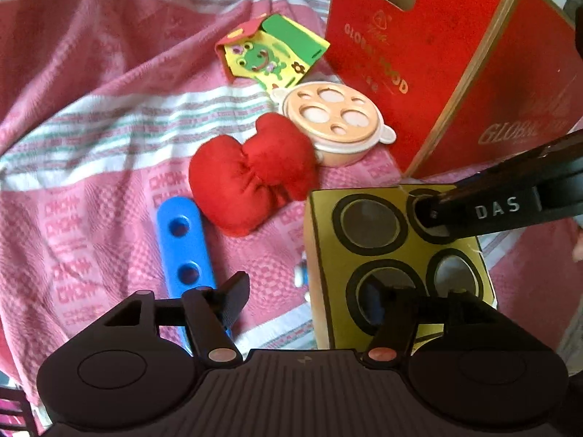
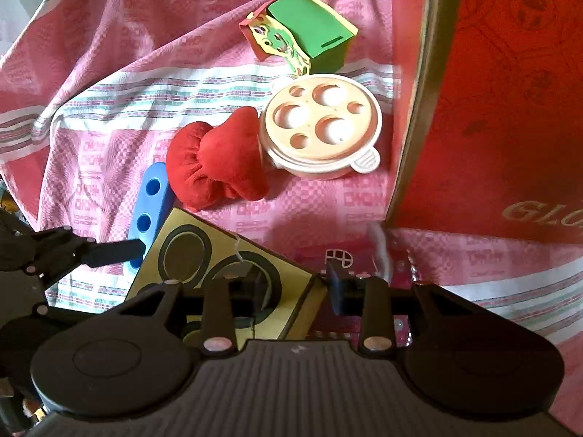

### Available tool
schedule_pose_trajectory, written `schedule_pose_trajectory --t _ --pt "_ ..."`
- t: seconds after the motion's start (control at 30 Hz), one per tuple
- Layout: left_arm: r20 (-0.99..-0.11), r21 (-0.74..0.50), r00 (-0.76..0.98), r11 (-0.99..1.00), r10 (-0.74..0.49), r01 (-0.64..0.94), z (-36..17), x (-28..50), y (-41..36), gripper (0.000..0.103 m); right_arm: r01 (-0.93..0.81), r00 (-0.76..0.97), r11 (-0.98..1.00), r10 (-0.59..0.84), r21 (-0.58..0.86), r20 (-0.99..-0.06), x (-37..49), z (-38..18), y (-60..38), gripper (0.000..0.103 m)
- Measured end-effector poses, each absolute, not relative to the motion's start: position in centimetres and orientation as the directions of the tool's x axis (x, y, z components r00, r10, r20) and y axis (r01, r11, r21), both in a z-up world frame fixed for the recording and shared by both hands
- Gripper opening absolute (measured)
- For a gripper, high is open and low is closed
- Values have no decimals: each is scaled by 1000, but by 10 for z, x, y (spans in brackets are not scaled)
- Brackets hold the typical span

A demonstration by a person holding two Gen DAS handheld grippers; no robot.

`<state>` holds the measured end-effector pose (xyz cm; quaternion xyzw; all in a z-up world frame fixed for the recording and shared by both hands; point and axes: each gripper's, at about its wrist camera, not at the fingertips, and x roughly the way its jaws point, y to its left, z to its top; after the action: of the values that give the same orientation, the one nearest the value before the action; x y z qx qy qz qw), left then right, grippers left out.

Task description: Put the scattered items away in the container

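A gold box (image 1: 393, 255) with round black-ringed holes lies on the pink cloth. My left gripper (image 1: 309, 295) is open and straddles the box's left wall, one finger (image 1: 386, 298) down in a hole and the other outside. My right gripper (image 2: 297, 286) is shut on the gold box (image 2: 218, 255), pinching its wall between a hole and the corner edge. Its finger (image 1: 455, 215) reaches into the far right hole. The red cardboard container (image 1: 419, 54) stands upright at the right. A red plush bow (image 1: 251, 178), a blue holed bar (image 1: 186, 251), a peach round toy pot (image 1: 335, 123) and a frog foam box (image 1: 273, 51) lie scattered.
The pink striped cloth (image 2: 109, 73) is rumpled, with folds at the left and back. The container wall (image 2: 510, 109) rises close on the right of my right gripper. A pink packet (image 2: 346, 255) lies under that gripper. The left finger (image 2: 109, 251) hangs over the blue bar (image 2: 151, 196).
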<state>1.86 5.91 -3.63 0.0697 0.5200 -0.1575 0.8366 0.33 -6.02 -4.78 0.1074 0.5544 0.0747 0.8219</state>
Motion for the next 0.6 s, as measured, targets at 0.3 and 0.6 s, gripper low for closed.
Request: schedule_pose_trajectory --t 0.3,0.6 --pt "-915 -56 359 938 -186 343 -48 20 49 17 1 357 963 252 270 -899 -1 -45 -63 49" --pt "-909 -2 387 930 -155 367 -46 15 41 16 0 368 963 251 270 -895 -9 -46 -65 42"
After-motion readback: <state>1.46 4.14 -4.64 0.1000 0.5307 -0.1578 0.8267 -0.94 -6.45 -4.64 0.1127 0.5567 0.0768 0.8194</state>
